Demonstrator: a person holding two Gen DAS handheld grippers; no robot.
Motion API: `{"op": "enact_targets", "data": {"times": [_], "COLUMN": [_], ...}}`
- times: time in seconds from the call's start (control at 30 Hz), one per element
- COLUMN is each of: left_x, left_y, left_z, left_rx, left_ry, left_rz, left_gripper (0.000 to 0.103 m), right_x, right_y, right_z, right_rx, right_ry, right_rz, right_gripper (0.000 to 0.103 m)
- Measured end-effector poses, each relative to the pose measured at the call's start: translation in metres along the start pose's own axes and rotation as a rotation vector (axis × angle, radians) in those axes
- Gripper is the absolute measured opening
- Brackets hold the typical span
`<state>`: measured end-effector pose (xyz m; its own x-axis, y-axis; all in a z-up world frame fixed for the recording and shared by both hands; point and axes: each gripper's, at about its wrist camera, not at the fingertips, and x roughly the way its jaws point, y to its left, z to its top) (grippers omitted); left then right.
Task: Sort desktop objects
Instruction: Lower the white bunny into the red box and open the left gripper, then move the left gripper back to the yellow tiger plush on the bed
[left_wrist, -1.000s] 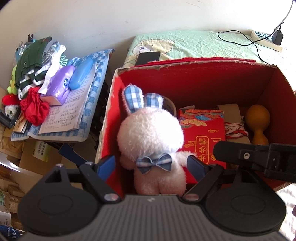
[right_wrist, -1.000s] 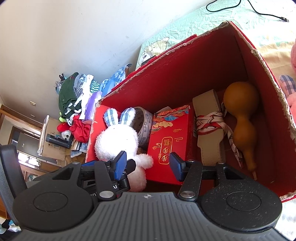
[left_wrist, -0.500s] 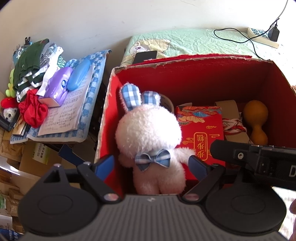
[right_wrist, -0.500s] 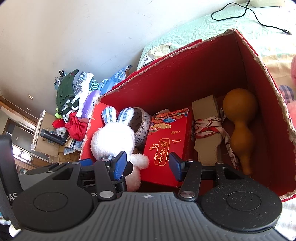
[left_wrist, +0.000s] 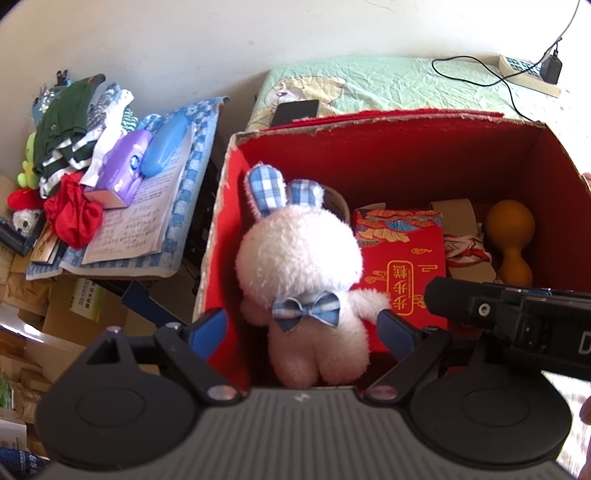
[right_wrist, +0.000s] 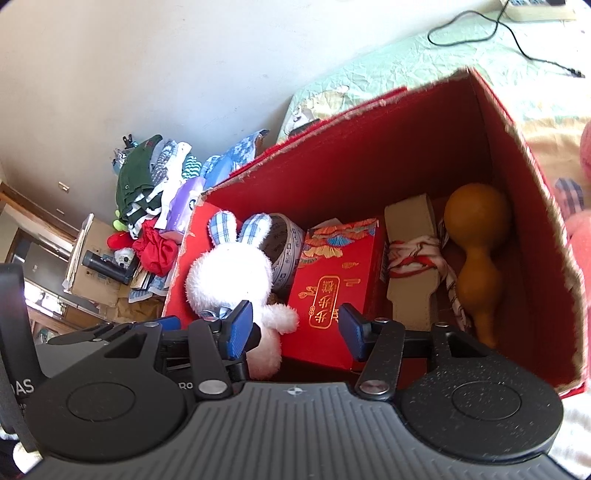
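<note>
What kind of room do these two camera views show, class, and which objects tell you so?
Probably a bedroom or lived-in home room, not a workshop. A crumpled green bedsheet with a cartoon print lies behind the red box, folded clothes are piled beside it, and a plush rabbit sits in the box.

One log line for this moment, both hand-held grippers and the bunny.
left hand-held gripper: open, straddling white plush bunny | right hand-held gripper: open, empty | bunny: inside red cardboard box
</note>
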<state>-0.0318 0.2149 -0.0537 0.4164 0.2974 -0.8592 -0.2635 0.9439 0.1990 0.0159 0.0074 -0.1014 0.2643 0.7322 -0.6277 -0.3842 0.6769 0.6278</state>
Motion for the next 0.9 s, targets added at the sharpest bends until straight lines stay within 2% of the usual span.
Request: {"op": "enact_targets", "data": {"times": [0.27,0.47,0.67,0.9], "left_x": [-0.019,-0.041,-0.064,-0.077], "left_y": [-0.005,-0.026,-0.068,-0.135], "left_z": [0.004,0.007,0.011,0.021], "left_rx": [-0.093,-0.130,-0.102,-0.027], "left_ry": [-0.012,-0.039,-0.073,-0.106], "left_rz": [0.037,0.059,0.045,-0.010], "left_gripper": [0.090,0.090,0.090,0.090], "right_x": [-0.028,-0.060,-0.095,-0.142], "right_y": [-0.005,-0.017,-0.050,-0.101], "right_z": [0.007,0.009,0.010,0.011], "right_rx": [-0.091,-0.156,-0.137,-0.105], "right_ry": [-0.023,-0.055,-0.091,-0.147], "right_rz": [0.023,0.052,0.057,0.000], "right_gripper": [0.056,0.056,0.056,0.056]}}
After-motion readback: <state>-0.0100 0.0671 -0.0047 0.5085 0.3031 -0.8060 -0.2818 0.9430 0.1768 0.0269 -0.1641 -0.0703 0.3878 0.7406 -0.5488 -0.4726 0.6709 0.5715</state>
